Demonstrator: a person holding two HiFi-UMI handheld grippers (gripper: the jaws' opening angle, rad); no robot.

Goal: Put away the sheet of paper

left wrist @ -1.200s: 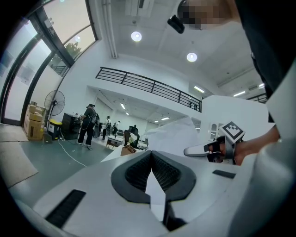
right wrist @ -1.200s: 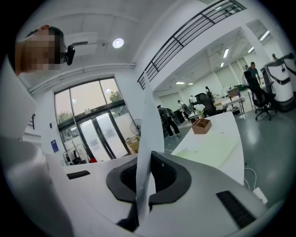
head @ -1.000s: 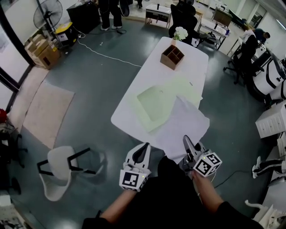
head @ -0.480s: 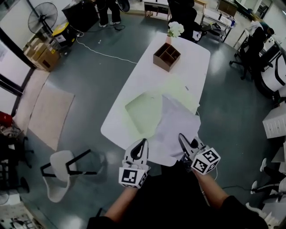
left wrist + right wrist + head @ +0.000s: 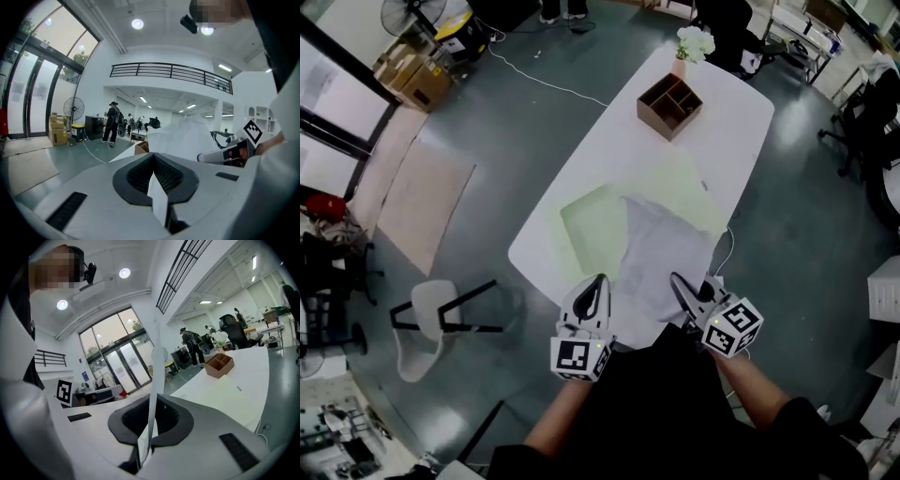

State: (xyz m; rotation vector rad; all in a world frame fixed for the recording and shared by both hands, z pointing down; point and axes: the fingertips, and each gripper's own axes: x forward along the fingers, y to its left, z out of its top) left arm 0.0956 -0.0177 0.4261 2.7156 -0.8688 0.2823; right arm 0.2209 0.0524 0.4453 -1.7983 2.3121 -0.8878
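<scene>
the sheet of paper [image 5: 664, 246] is pinched at its near edge by both grippers and runs away from them over the near end of the white table [image 5: 609, 155], crumpled and partly raised off the top; the left gripper [image 5: 597, 282] has its jaws closed on the sheet's near left corner, and in the left gripper view a strip of paper stands clamped between the dark pads; the right gripper [image 5: 677, 281] is likewise closed on the near right corner, the sheet rising edge-on out of its jaws in the right gripper view; the two grippers sit side by side just at the table's near end, tips pointing forward and slightly down, with both forearms reaching in from the bottom of the head view; the sheet's left side overlaps a pale green sheet [image 5: 592, 230] that lies flat on the table; well beyond, near the far end, stands a brown wooden box with compartments [image 5: 669, 105] and behind it a bunch of white flowers [image 5: 695, 43]; on the floor to the left of the table stands a white chair [image 5: 429, 323], and cardboard boxes [image 5: 414, 75] sit further off by the glass doors.
</scene>
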